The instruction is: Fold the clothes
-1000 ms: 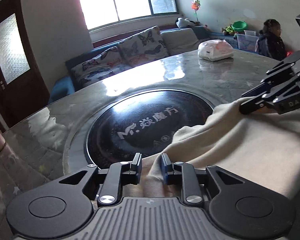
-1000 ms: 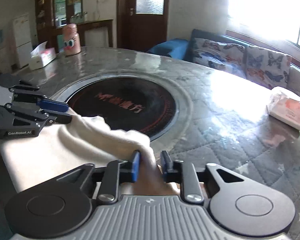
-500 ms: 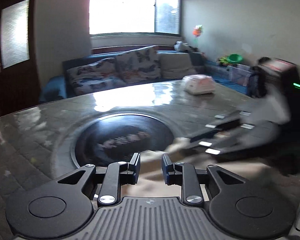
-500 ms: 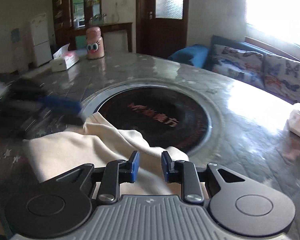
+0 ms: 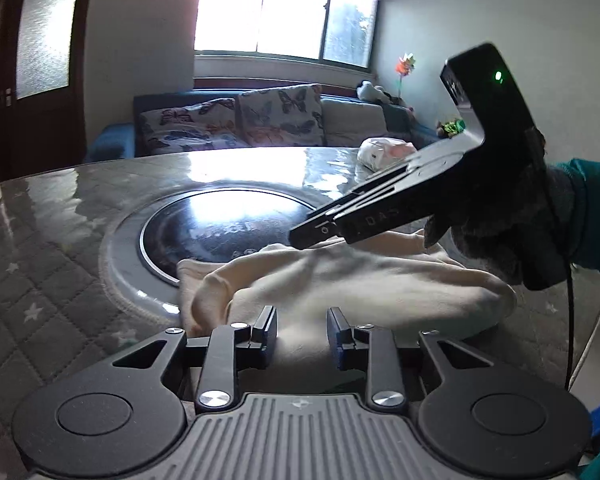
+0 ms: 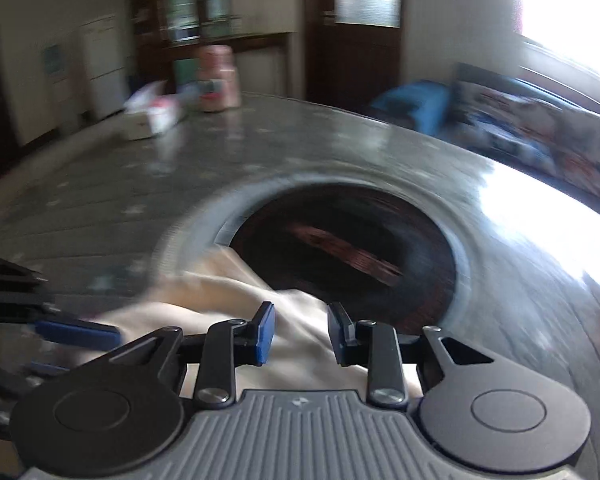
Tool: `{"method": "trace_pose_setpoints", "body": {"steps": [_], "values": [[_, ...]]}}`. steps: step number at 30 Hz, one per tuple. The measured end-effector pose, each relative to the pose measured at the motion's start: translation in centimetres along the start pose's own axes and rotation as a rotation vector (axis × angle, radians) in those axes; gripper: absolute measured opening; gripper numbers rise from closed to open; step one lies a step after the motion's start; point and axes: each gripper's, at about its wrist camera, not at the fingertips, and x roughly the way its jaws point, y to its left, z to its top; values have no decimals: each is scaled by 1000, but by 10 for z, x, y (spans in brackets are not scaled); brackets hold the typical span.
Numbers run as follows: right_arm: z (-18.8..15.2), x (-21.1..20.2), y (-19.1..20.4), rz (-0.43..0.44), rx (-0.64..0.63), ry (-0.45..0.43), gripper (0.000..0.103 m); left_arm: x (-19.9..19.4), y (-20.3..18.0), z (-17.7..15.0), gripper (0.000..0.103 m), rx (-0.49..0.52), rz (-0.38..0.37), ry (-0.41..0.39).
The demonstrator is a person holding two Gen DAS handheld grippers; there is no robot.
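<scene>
Both the left gripper (image 5: 302, 332) and right gripper (image 6: 300, 336) hover with jaws parted, holding nothing, over the cream garment (image 5: 360, 280) on the table (image 5: 60, 260).

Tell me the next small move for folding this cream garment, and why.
Probably lower the left gripper and close it on the cream garment: its jaws stand open above the rumpled near edge, and the right gripper is open too, so nothing holds the cloth.
</scene>
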Motion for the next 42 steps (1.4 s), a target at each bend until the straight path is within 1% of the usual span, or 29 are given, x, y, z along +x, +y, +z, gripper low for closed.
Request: {"method": "trace_pose_setpoints", "body": {"steps": [1,3,4,5,8,11,16,19,21,23,25,27,29,30,31,32,39,42], "values": [[6,2,7,35,-34,4,29,-4,2,-2,31,-15,13,-5],[17,9,20,99,-104,15,29,-13,6,-5,37,-44,40,-14],[22,13,25,126,-135,24,29,-17,9,-6,44,-53,56,-20],[26,18,30,146,-169,36,29,-20,11,-7,45,-61,69,-24],[38,31,45,203,-279,86,29,-24,19,-11,45,-73,74,-23],[45,45,52,242,-354,146,31,-24,23,-14,45,-77,66,-18],[49,63,51,288,-389,222,32,-22,22,-16,45,-59,34,-28],[50,63,53,303,-425,214,34,-17,21,-17,45,-31,15,-19],[53,62,52,330,-439,211,35,-14,22,-17,44,-28,5,-14],[55,67,53,360,-450,233,35,-13,24,-18,44,-33,-2,-12],[54,72,55,368,-472,264,35,-12,27,-18,44,-34,-8,-15],[53,74,53,395,-456,288,32,-12,27,-19,44,-29,-12,-16],[51,72,53,401,-445,295,10,-11,28,-19,44,-33,-16,-13],[50,69,54,390,-445,291,8,-11,30,-19,45,-37,-19,-12],[49,66,55,379,-444,287,4,-10,31,-19,45,-40,-21,-11],[49,62,55,368,-437,270,4,-9,32,-19,45,-43,-24,-9],[57,26,49,277,-368,64,3,-4,34,-24,46,-61,-39,22],[57,24,47,253,-331,13,3,-4,35,-24,45,-68,-61,21]]}}
